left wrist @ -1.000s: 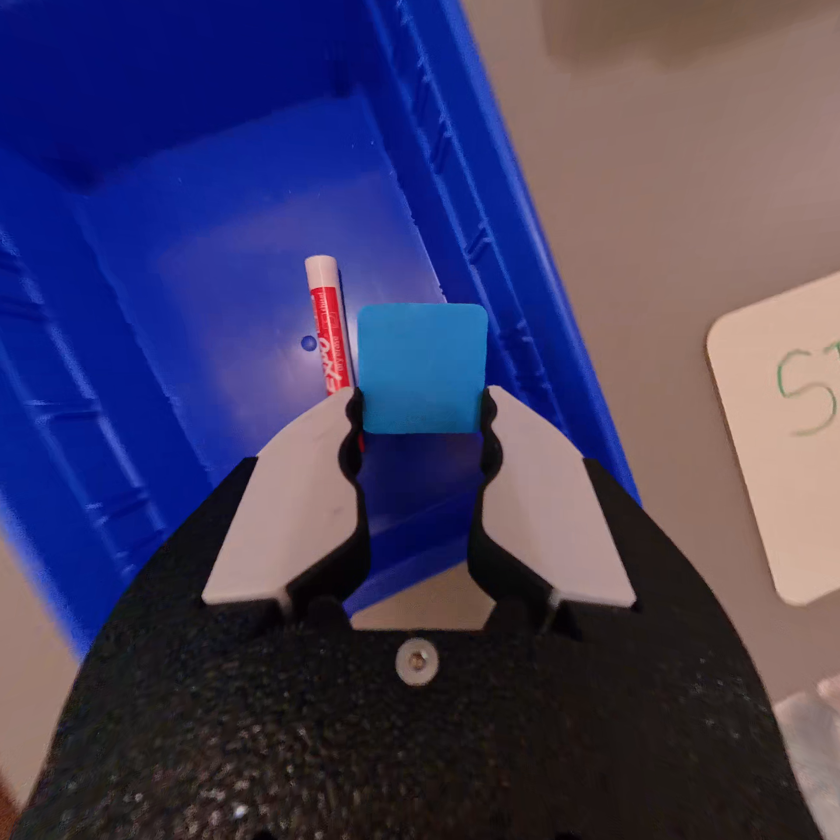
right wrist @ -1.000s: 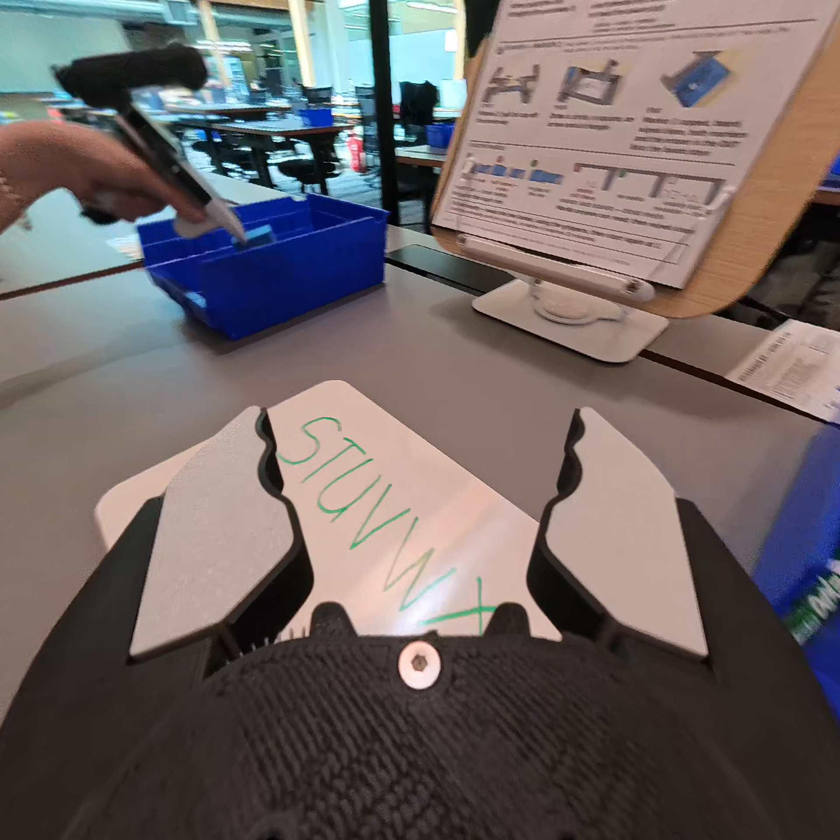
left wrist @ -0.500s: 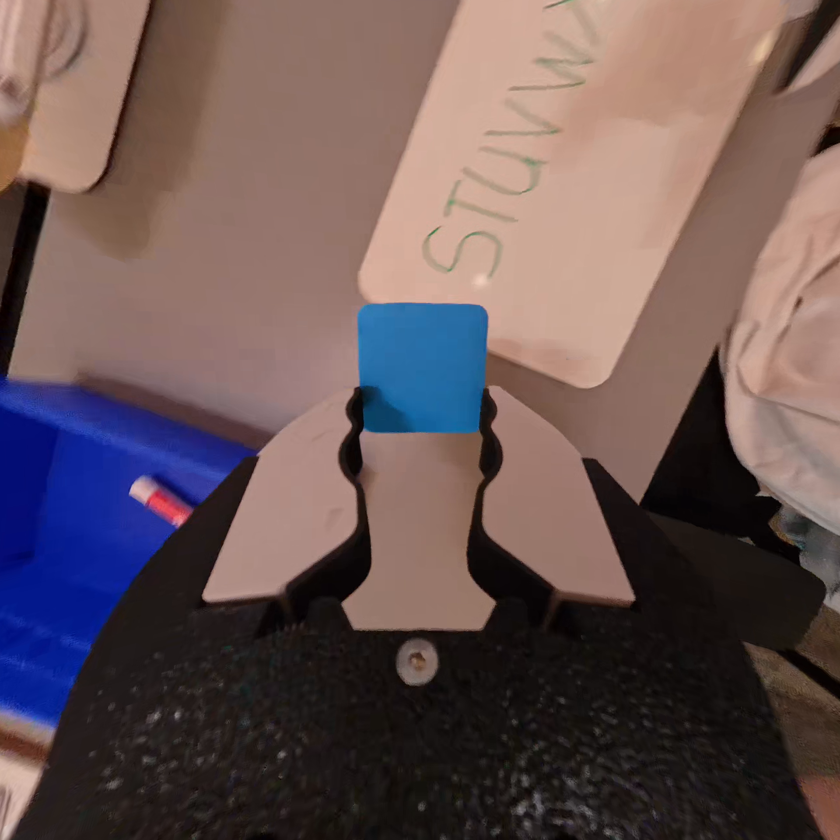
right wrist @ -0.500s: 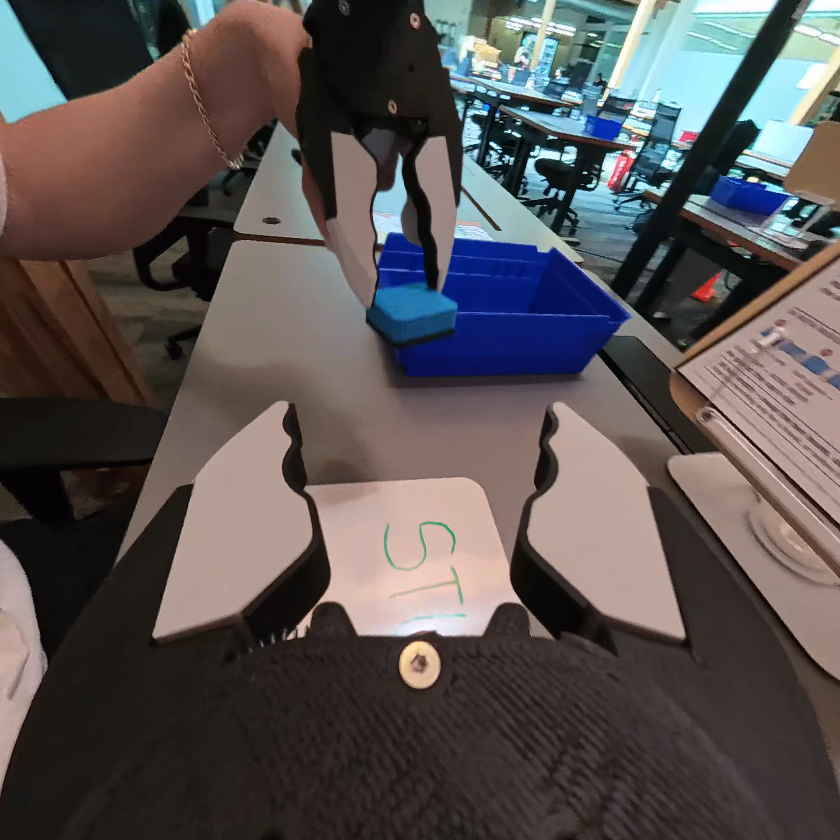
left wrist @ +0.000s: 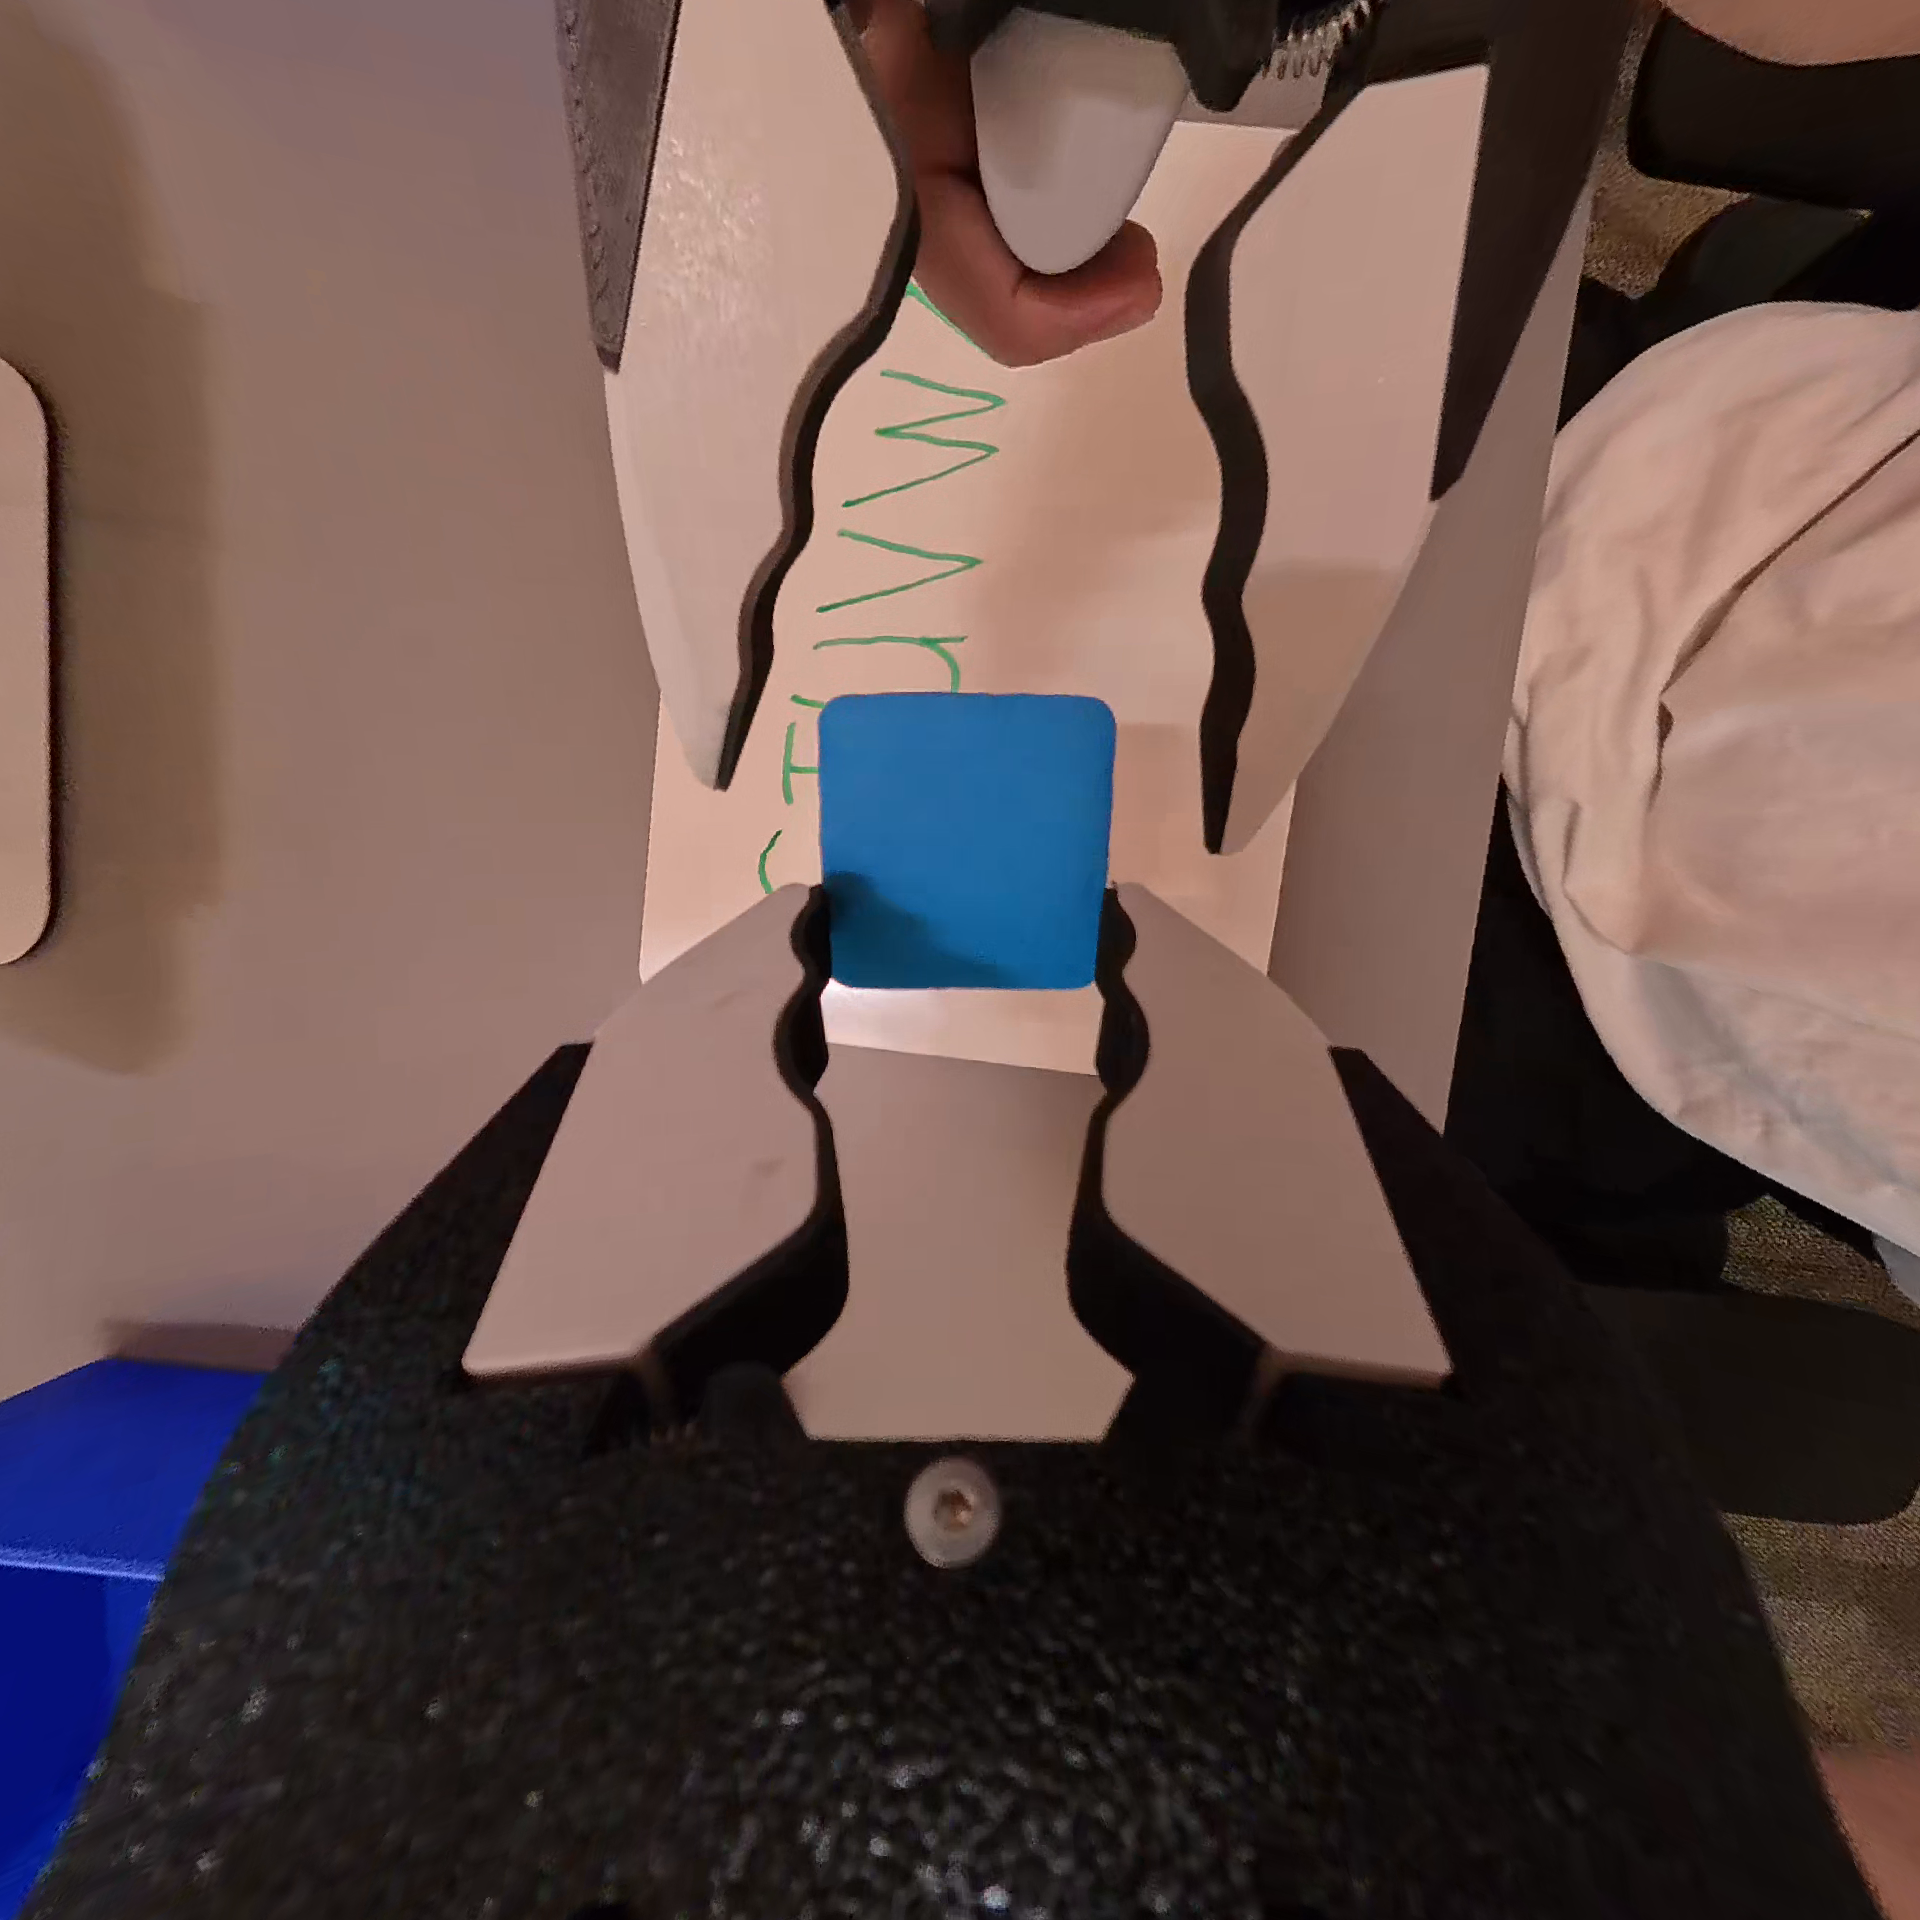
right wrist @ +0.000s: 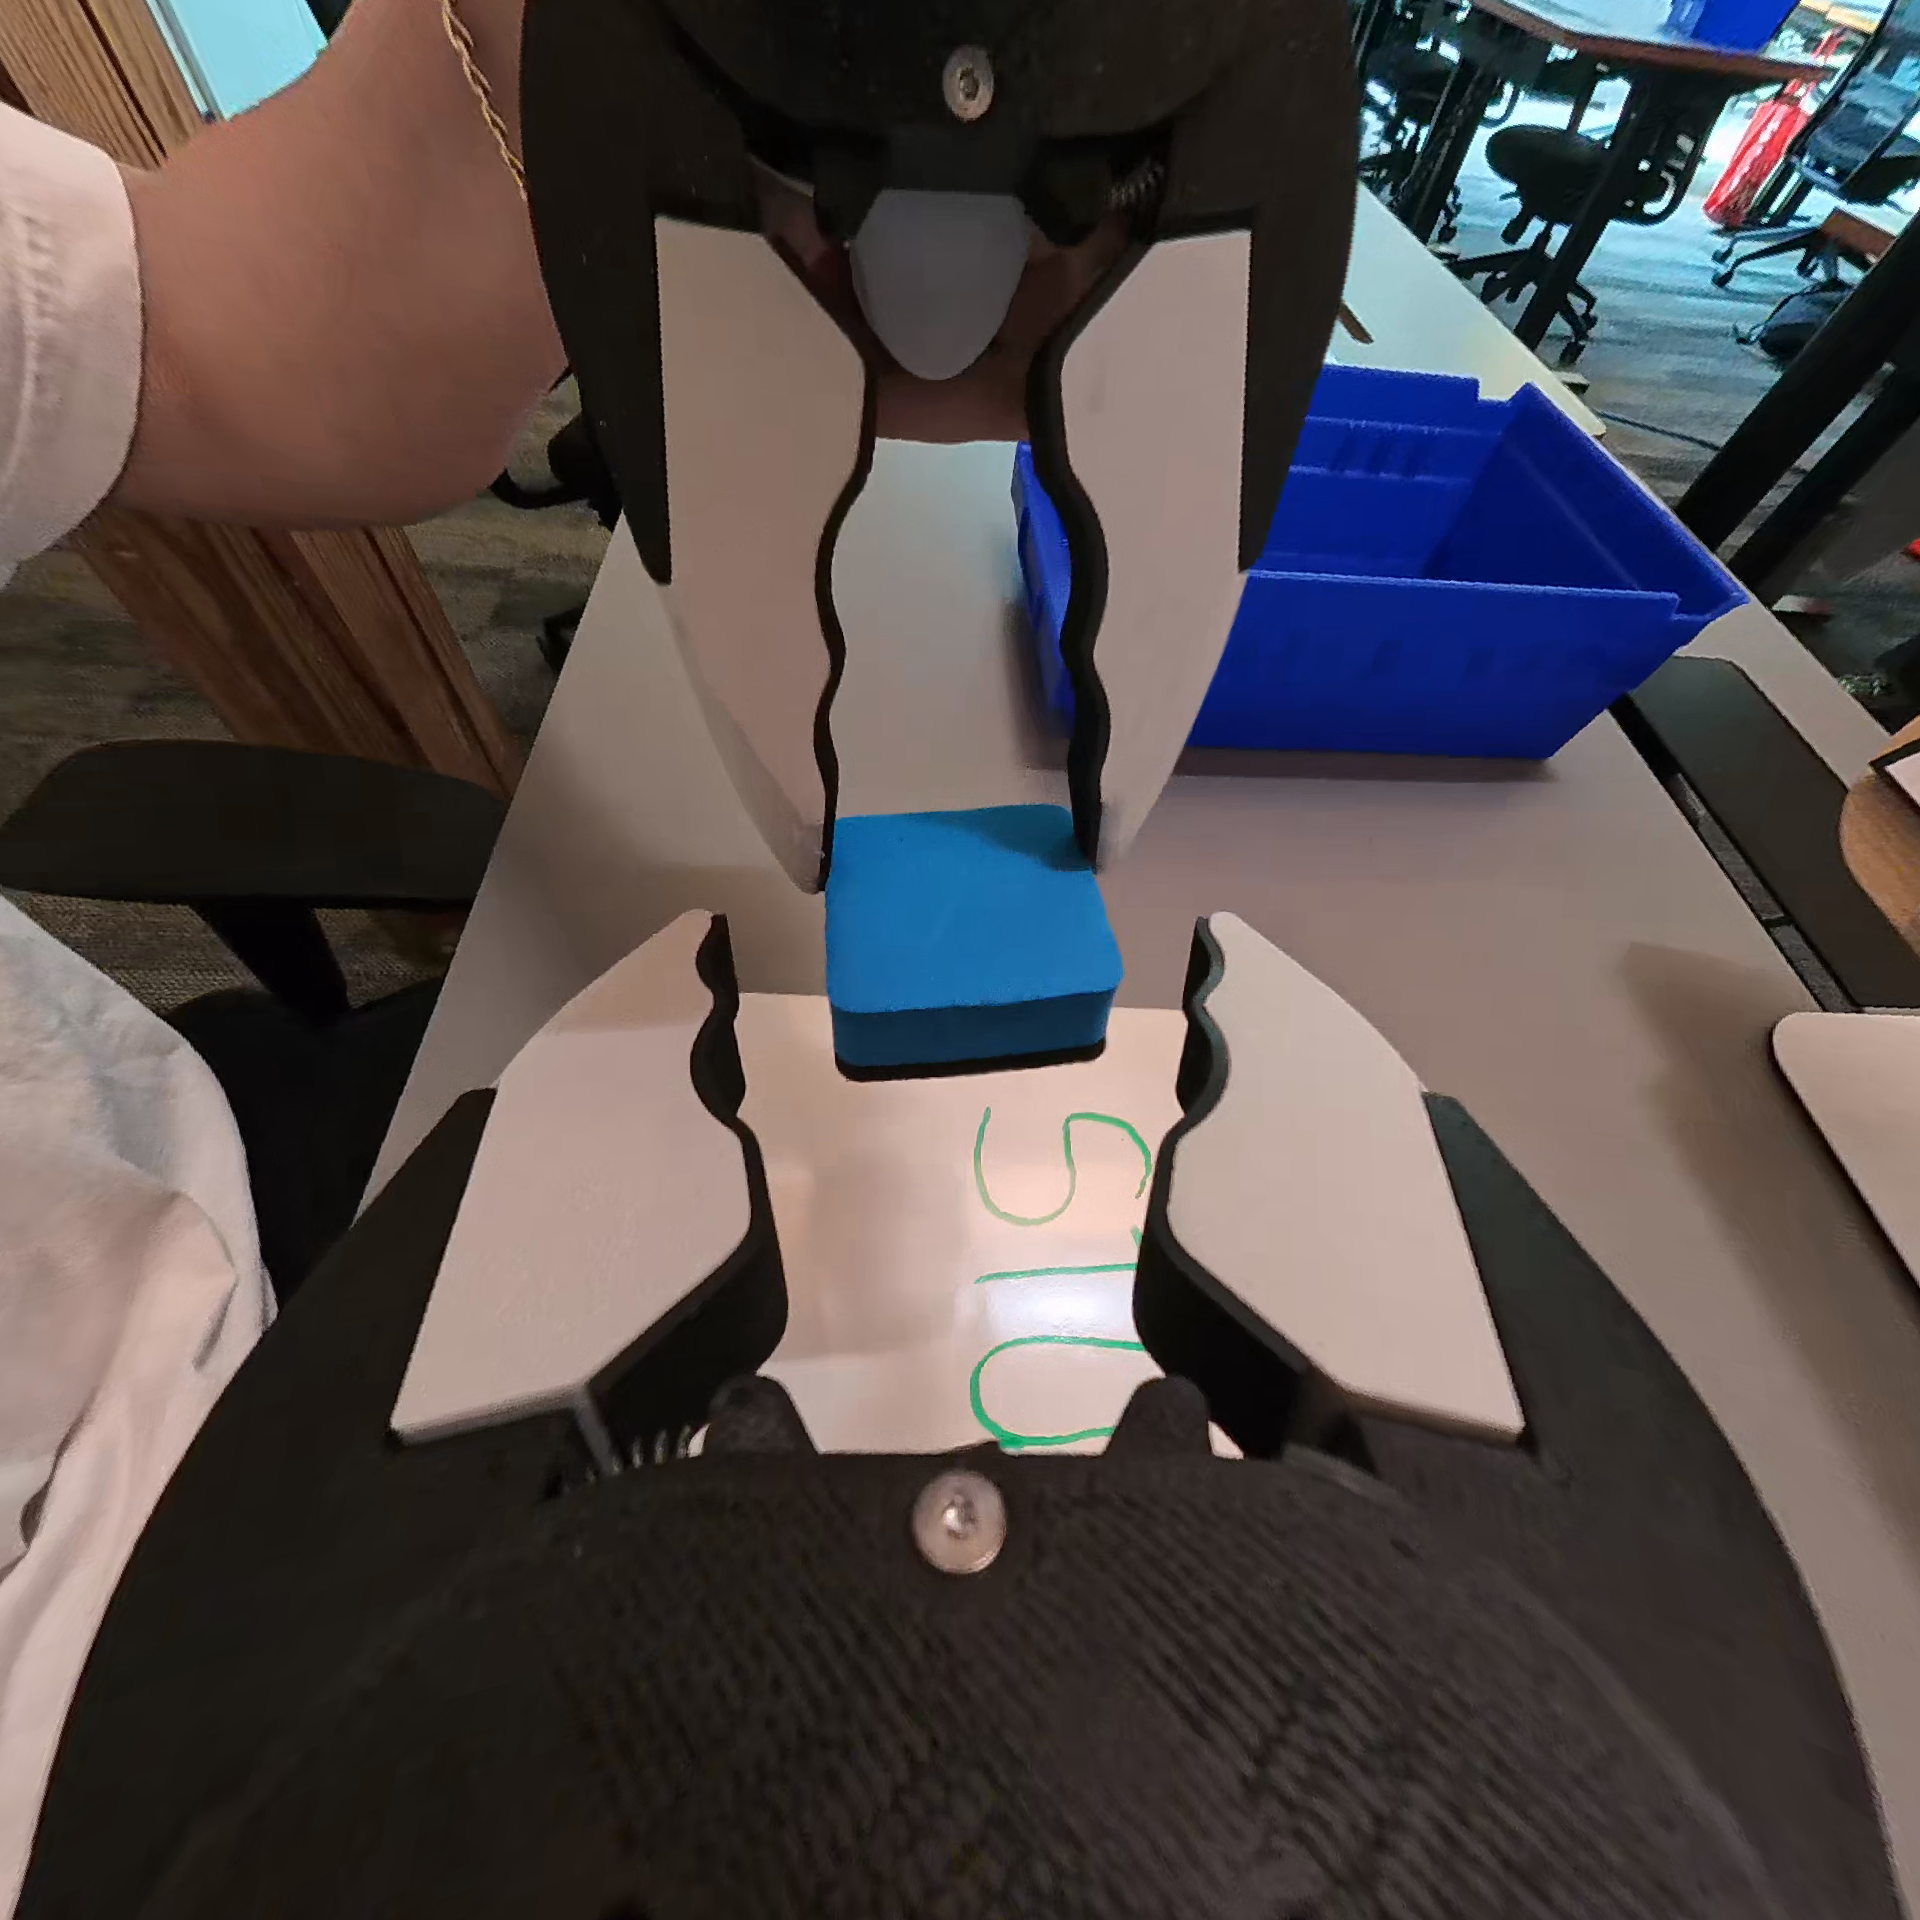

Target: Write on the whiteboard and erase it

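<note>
Now the left gripper's (left wrist: 966, 914) fingers clamp the blue eraser (right wrist: 966, 935) over the whiteboard (right wrist: 883, 1195), right gripper's (right wrist: 956, 997) fingers spread wide.

Black textured left tool (left wrist: 964, 940), pale wavy-edged fingers (left wrist: 686, 1132), silver screw (left wrist: 951, 1520); white sleeve (right wrist: 62, 332), perhaps a bracelet.

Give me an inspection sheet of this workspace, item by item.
Surface: grey table, bare around the board.
Job's things: whiteboard flat, green writing unerased; blue eraser at the board's far edge, contact unclear.
Clutter: blue bin behind; second board at the right edge.
Grippers: left gripper shut on the eraser; right gripper open, empty, above the board.
Cables: nothing seen.
Surroundings: black chair beside the table; more tables and chairs beyond.
</note>
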